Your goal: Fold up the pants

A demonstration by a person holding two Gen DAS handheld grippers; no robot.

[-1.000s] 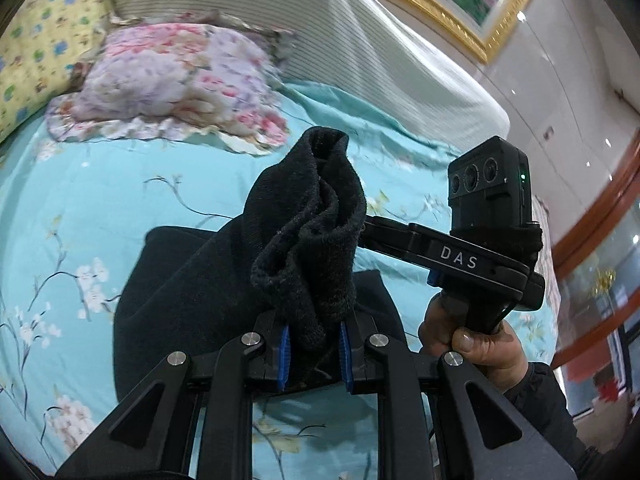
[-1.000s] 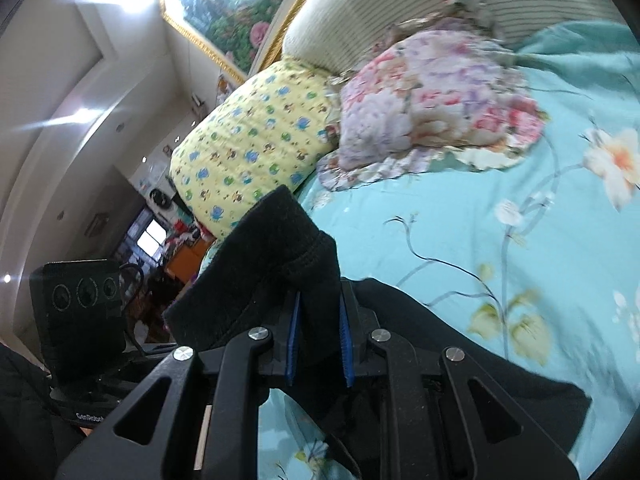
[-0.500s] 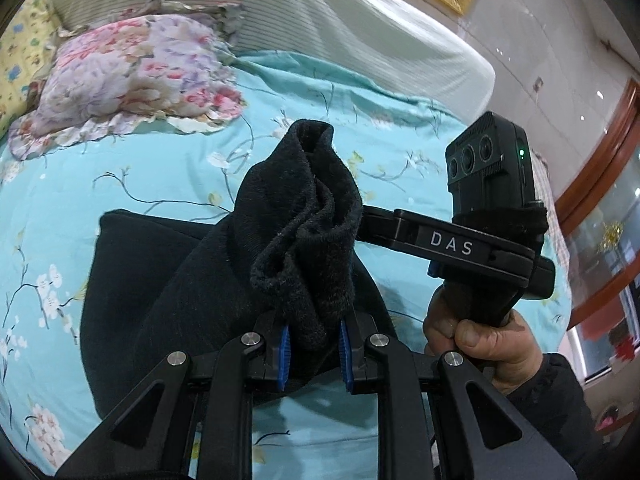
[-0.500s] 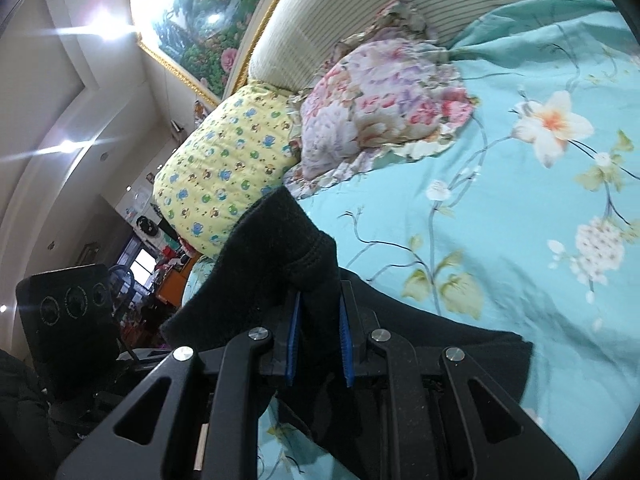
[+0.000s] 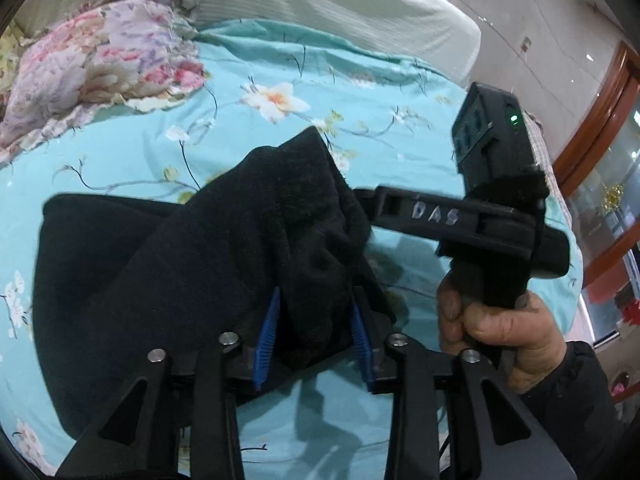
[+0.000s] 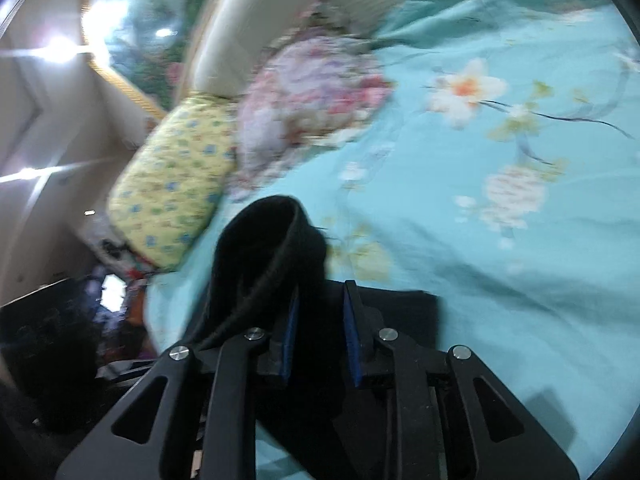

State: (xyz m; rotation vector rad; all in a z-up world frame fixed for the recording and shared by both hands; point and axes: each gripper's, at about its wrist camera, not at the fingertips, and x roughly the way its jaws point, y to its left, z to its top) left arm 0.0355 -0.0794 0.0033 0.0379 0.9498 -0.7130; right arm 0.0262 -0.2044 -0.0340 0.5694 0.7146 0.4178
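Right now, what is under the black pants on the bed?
Under the black pants lies the turquoise floral bedsheet; it shows all around them. The part directly beneath is covered, so anything else there cannot be seen.

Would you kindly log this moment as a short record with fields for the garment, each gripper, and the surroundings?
garment: black pants, partly lying on the bed
surface: turquoise floral bedsheet
left gripper: jaws apart, pants fabric between the pads
right gripper: jaws apart, fabric draped at the left pad; view blurred
nearby: floral pillow, yellow pillow

Left claw (image 5: 314, 334) open around bunched black pants (image 5: 168, 280), right claw (image 5: 362, 200) alongside, floral bedspread (image 5: 280, 120)
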